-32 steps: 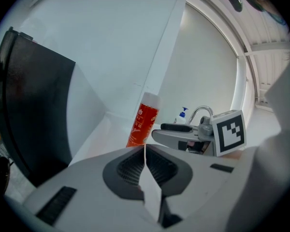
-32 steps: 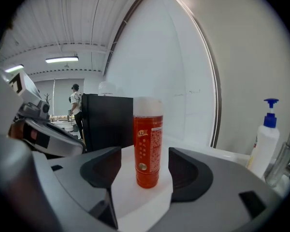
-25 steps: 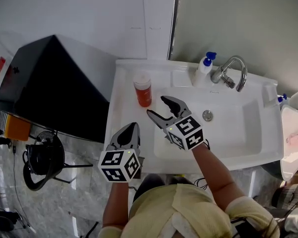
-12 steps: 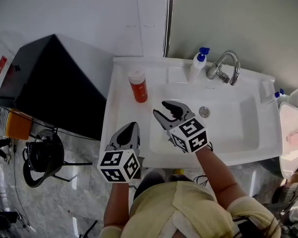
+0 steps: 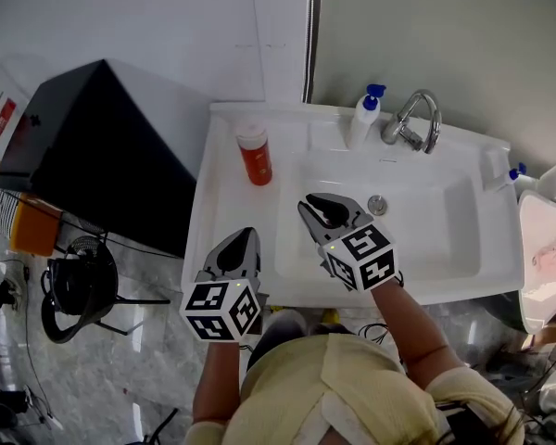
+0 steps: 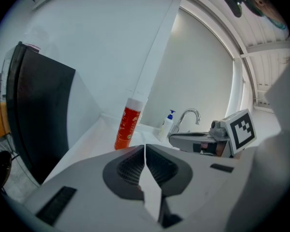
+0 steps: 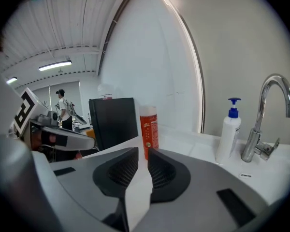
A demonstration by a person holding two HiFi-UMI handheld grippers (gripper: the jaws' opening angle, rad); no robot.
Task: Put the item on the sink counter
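An orange bottle with a white cap (image 5: 254, 156) stands upright on the white sink counter (image 5: 221, 202) at the back left; it also shows in the left gripper view (image 6: 127, 124) and the right gripper view (image 7: 149, 127). No gripper touches it. My right gripper (image 5: 309, 203) hovers over the basin's left part, short of the bottle. Its jaws have just been closing and stand a narrow gap apart with nothing between them (image 7: 141, 151). My left gripper (image 5: 246, 236) is shut and empty over the counter's front left edge (image 6: 145, 146).
A white pump bottle (image 5: 361, 119) and a chrome faucet (image 5: 414, 119) stand behind the basin (image 5: 435, 239). A black cabinet (image 5: 93, 156) stands left of the sink. Floor with a black fan (image 5: 74, 299) lies below left.
The right gripper's jaws went from wide open to nearly closed while it drew back from the bottle toward the sink's front. The left gripper stayed shut in about the same spot.
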